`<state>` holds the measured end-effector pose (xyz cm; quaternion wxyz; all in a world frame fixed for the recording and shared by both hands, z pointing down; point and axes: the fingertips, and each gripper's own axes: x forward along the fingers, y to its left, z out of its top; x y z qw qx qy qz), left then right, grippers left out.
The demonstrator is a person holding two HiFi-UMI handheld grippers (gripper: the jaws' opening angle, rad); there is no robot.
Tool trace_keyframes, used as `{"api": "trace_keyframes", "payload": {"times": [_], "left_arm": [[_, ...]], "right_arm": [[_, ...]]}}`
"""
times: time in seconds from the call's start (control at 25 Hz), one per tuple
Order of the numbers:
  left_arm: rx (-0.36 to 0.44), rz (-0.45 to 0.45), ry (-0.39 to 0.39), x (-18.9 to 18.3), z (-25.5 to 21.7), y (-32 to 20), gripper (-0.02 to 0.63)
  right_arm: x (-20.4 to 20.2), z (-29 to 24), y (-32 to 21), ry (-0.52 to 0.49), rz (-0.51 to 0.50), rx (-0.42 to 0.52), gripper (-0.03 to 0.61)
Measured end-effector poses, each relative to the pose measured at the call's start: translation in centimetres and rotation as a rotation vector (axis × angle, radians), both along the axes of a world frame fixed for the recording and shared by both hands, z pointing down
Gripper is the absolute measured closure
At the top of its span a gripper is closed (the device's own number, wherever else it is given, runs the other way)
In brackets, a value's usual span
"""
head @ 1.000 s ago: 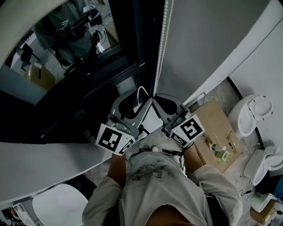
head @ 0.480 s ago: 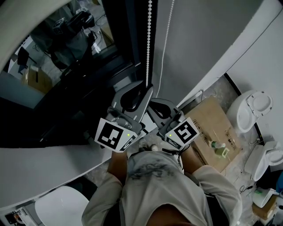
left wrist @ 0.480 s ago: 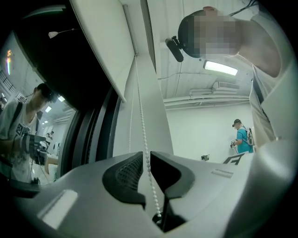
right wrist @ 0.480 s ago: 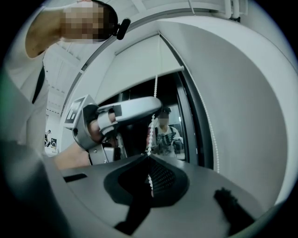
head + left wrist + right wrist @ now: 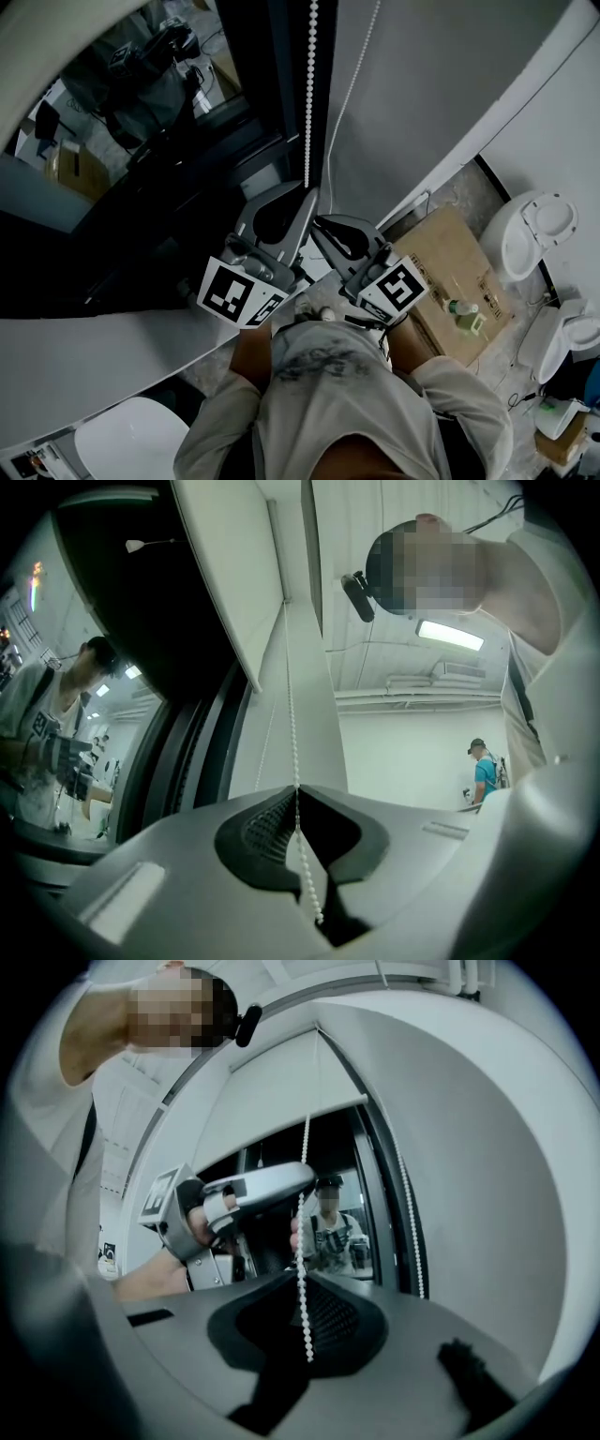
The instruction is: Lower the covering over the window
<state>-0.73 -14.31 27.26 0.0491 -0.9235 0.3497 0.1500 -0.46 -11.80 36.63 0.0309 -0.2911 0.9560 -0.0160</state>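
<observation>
A white bead chain (image 5: 309, 94) hangs beside the dark window (image 5: 141, 159). Its second strand (image 5: 359, 66) slants down along the white wall. My left gripper (image 5: 307, 193) has just been closing and its jaws now meet on the chain (image 5: 297, 803), which runs up between them. My right gripper (image 5: 318, 223) sits just below and to the right, shut on the chain (image 5: 302, 1297), with a short bead tail hanging under its jaws. The white roller blind (image 5: 272, 1101) covers the top of the window, with its lower edge high above the grippers.
A cardboard box (image 5: 450, 281) lies on the floor at the right, with white round fixtures (image 5: 530, 234) beyond it. A white seat (image 5: 131, 431) is at the lower left. The white sill (image 5: 94, 337) runs under the window. A person in a teal shirt (image 5: 483, 772) stands far off.
The left gripper's jaws, wide apart a second ago, have come together on the bead chain, a little higher up it. The chain's lower loop no longer shows. The right gripper has stayed put.
</observation>
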Motion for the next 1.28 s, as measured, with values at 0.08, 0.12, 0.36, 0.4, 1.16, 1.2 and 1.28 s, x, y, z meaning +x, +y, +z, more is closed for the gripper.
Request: {"api": "trace_keyframes", "payload": {"times": [0.08,0.12,0.36,0.4,1.16,1.2,1.28], "left_arm": [[-0.015,-0.003,-0.011,-0.1,0.7,-0.1,0.598],[-0.030,0.001,-0.017,-0.1,1.3,-0.2,0.598],[-0.097,0.011,-0.034,0.4,4.6,-0.4,0.598],[-0.108,0.012,-0.040,0.5,5.2,-0.5,0.598],[-0.273,0.043,-0.127,2.7,14.1,0.2,0.598],[-0.278,0.044,-0.131,2.8,14.4,0.3,0.598],[-0.286,0.046,-0.141,2.9,14.9,0.4,0.598]], "right_arm": [[0.6,-0.7,0.1,-0.021,0.007,0.008,0.558],[0.9,-1.2,0.1,-0.030,0.013,0.018,0.557],[2.4,-4.2,-0.2,-0.067,0.039,0.082,0.494],[2.5,-4.5,-0.3,-0.072,0.042,0.090,0.492],[2.2,-8.9,-2.0,-0.137,0.016,0.159,0.454],[2.2,-9.0,-2.2,-0.138,0.014,0.163,0.454],[2.0,-9.4,-2.3,-0.139,0.009,0.170,0.454]]}}
